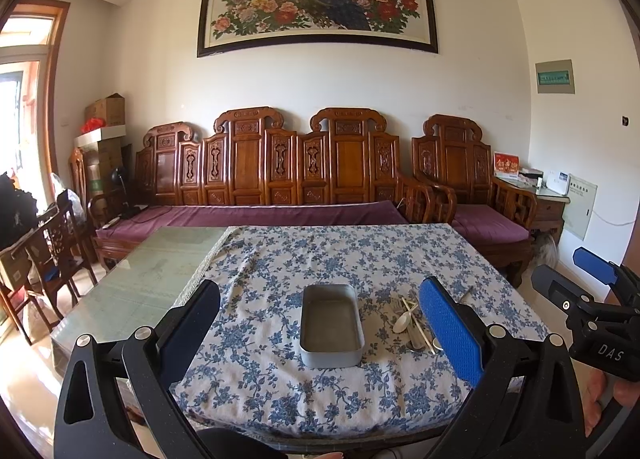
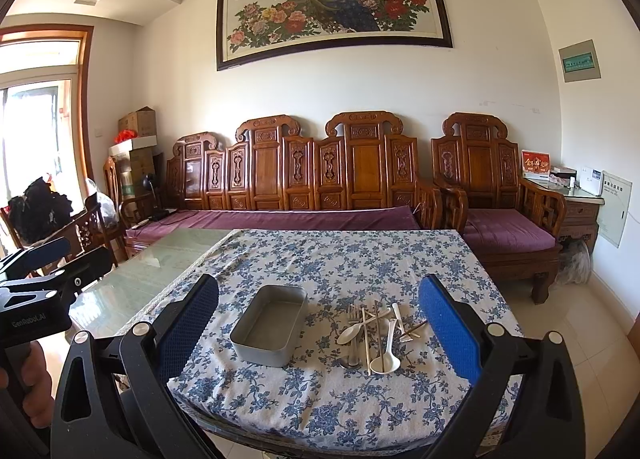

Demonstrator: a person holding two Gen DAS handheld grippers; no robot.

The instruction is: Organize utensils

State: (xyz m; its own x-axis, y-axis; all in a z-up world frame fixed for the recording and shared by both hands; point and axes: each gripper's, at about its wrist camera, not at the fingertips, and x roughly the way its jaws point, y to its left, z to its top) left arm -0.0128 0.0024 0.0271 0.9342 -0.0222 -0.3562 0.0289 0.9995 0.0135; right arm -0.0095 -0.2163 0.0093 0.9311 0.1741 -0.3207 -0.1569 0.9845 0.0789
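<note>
Both the left hand-held gripper (image 1: 320, 323) and the right hand-held gripper (image 2: 320, 323) are held released, nothing grasped. The utensils (image 2: 374, 333) are piled crossed at 3 o'clock of the tin (image 2: 269, 327) on the counter (image 2: 360, 259); several may be dragged together.

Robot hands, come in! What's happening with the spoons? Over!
Left gripper open, right gripper open, both empty. Utensil pile beside empty metal tin. Nothing blocking.

Blue-and-white floral tablecloth (image 2: 360, 259); grey rectangular metal tin (image 2: 269, 329) between blue-padded right gripper (image 2: 320, 323) fingers; white plastic spoons (image 2: 385, 355) right of tin.
</note>
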